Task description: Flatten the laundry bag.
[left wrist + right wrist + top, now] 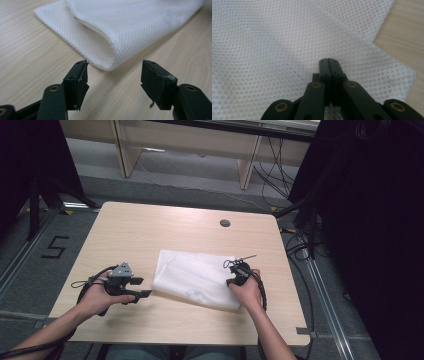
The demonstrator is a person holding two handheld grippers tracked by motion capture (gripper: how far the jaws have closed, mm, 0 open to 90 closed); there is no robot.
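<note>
The right tongs (328,61), pressed together and empty, rest over the white mesh bag (274,45). The left tongs (113,75) stand apart just short of its folded edge. Judging by this, the bag is folded once; any further fold remains.

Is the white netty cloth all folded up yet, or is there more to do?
It looks partly done: the white mesh cloth already lies doubled over, with a rounded fold at its near corner. Right now the right gripper is shut over the cloth, and the left gripper waits open beside that fold. More folding probably remains.
</note>
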